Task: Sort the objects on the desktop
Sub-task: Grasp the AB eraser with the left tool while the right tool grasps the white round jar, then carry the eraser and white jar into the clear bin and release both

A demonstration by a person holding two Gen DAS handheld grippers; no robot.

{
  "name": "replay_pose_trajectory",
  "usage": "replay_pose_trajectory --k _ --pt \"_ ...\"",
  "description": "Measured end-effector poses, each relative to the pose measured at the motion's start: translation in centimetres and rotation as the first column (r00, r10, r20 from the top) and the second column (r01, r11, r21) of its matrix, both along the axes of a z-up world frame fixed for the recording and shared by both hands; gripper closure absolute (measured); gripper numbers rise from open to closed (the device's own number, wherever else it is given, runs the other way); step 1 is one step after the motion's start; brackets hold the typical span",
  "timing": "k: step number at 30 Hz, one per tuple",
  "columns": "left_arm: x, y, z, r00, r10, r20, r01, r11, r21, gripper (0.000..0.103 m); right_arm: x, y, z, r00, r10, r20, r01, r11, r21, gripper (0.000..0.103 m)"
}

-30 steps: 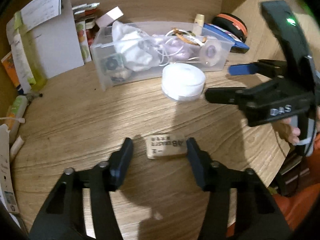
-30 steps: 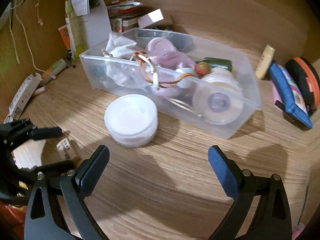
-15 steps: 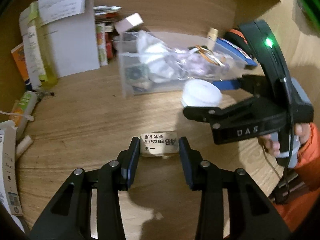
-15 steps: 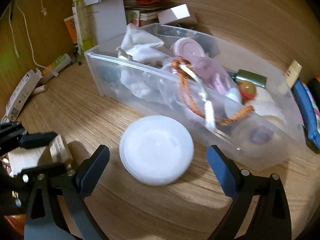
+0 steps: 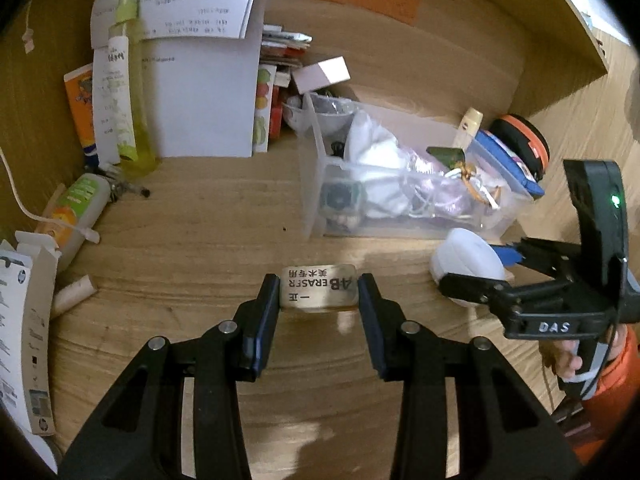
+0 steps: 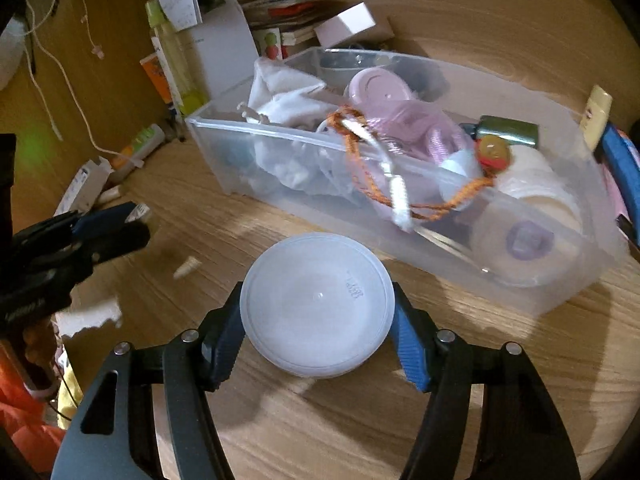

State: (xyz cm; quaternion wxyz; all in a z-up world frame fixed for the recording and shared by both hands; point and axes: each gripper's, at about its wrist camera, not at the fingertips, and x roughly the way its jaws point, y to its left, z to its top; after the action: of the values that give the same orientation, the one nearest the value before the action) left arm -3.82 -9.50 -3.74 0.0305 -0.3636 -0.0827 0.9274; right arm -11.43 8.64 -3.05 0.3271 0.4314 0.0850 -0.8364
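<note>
The eraser (image 5: pixel 318 287) is a small flat block with black letters on its top. Its long side runs from one finger of the left gripper (image 5: pixel 318 294) to the other, straight across, and its short ends press on the two pads, so the jaws are clamped on it. It is just above the wooden desk (image 5: pixel 208 232), in front of the clear bin (image 5: pixel 316 184). The right gripper (image 6: pixel 318 320) has just been closing its jaws, and the round white tub (image 6: pixel 318 304) is between them now. Both pads touch the sides of the tub, which sits flat on the desk with its lid up, right beside the long front wall of the bin. The bin is a long clear box lying across the desk. Inside it are a crumpled white cloth (image 6: pixel 284 100), a pink round lid (image 6: pixel 378 88), an orange cord (image 6: pixel 360 160), a small green box (image 6: pixel 506 130) and a roll of tape (image 6: pixel 524 236). A tall yellow-green bottle (image 5: pixel 126 96) stands well off to the left, against some white papers (image 5: pixel 204 100).
</note>
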Motion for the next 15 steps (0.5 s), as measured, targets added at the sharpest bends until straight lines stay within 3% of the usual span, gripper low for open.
replay_pose_trajectory --k 15 --pt "-2.0 1.5 4.0 0.993 -0.035 -0.11 0.04 0.998 0.044 0.064 2.5 4.7 6.0 0.983 -0.069 -0.172 0.058 0.996 -0.07 0.04"
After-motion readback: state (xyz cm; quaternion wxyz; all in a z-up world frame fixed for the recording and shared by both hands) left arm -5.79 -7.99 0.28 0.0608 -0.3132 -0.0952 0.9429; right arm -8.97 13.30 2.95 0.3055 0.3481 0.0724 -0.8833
